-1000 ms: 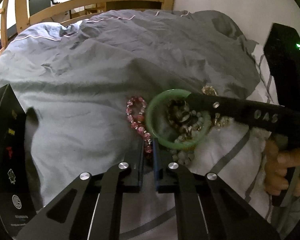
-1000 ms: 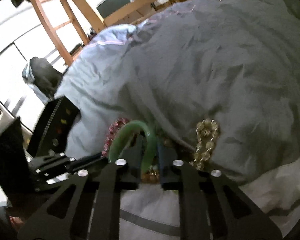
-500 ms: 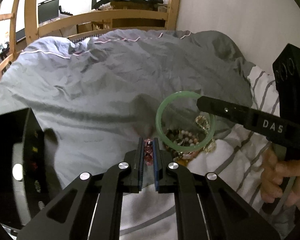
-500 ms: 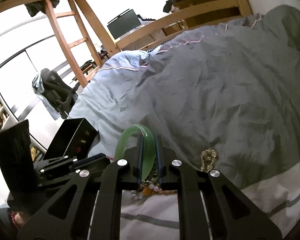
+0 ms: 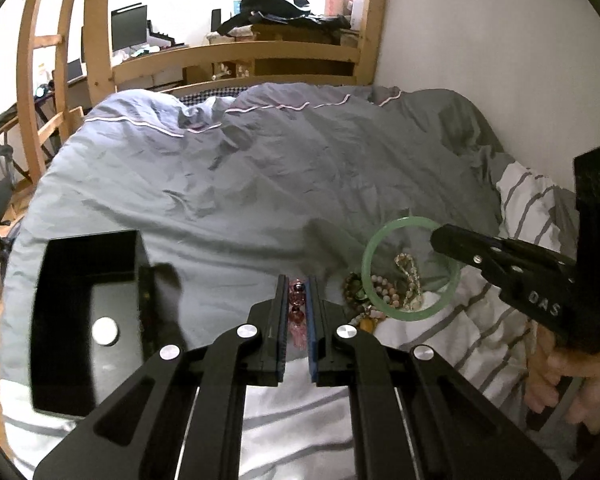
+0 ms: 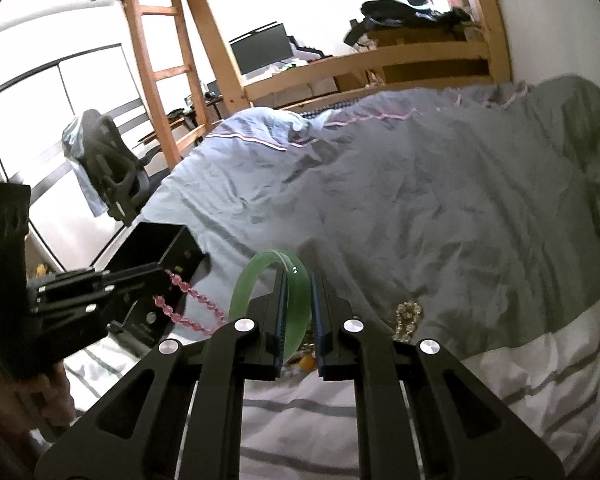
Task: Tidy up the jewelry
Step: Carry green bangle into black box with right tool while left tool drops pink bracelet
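My left gripper (image 5: 297,286) is shut on a pink bead bracelet (image 5: 297,312), held above the bed; the bracelet hangs from it in the right wrist view (image 6: 188,304). My right gripper (image 6: 298,280) is shut on a green jade bangle (image 6: 260,276), lifted above the bed; it also shows in the left wrist view (image 5: 410,268). A pile of bead bracelets (image 5: 384,300) and a gold-coloured chain (image 6: 407,320) lie on the bedding under the bangle. An open black jewelry box (image 5: 88,312) sits at the left.
A grey duvet (image 5: 260,184) covers the bed over a white striped sheet (image 5: 480,332). A wooden bed frame (image 5: 236,56) stands at the far end. A white wall (image 5: 480,32) is on the right. An office chair (image 6: 108,168) stands beside the bed.
Both grippers have risen from the pile. The left lifted the pink bracelet and the right lifted the green bangle off the bedding. The black box came more into view.
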`<state>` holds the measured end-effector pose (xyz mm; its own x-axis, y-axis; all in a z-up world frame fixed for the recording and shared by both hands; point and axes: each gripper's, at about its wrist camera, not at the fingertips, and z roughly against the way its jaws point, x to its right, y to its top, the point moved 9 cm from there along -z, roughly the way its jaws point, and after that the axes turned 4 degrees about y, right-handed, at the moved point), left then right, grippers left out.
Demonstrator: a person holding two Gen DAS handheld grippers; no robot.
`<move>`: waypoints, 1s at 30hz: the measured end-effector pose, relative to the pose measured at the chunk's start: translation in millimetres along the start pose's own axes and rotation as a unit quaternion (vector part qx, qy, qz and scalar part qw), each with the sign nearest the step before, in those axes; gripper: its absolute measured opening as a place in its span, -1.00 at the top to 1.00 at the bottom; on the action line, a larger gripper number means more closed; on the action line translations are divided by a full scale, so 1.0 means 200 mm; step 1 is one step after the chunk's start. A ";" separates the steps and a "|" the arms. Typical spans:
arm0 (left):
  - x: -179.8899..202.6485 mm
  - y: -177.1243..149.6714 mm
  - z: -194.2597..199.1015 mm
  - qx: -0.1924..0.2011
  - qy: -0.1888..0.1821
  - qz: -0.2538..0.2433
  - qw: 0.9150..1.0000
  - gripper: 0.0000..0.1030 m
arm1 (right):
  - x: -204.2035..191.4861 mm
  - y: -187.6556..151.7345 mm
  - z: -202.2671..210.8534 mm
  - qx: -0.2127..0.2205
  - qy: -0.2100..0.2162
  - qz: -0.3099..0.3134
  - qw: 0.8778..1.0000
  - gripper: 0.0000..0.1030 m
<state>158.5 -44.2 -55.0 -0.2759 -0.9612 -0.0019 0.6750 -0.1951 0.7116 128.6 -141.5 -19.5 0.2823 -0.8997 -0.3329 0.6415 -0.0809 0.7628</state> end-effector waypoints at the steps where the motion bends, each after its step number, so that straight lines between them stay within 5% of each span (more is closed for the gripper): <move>1: -0.01 0.01 0.03 0.002 0.002 0.000 1.000 0.85 | -0.02 0.00 0.02 -0.001 -0.001 0.006 1.000 0.77; 13: -0.27 0.05 0.18 -0.003 0.015 0.039 0.999 0.85 | -0.34 0.07 -0.01 -0.017 -0.020 0.068 0.997 0.77; 30: -0.90 -0.07 0.26 -0.005 0.064 0.121 0.991 0.85 | -0.92 0.07 -0.40 -0.042 0.011 0.126 0.991 0.76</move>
<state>163.2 140.7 -27.3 -0.0175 -0.9968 0.0781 0.7178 0.0418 0.6950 142.4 57.7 7.4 0.4561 -0.8771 -0.1507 0.6061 0.1822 0.7743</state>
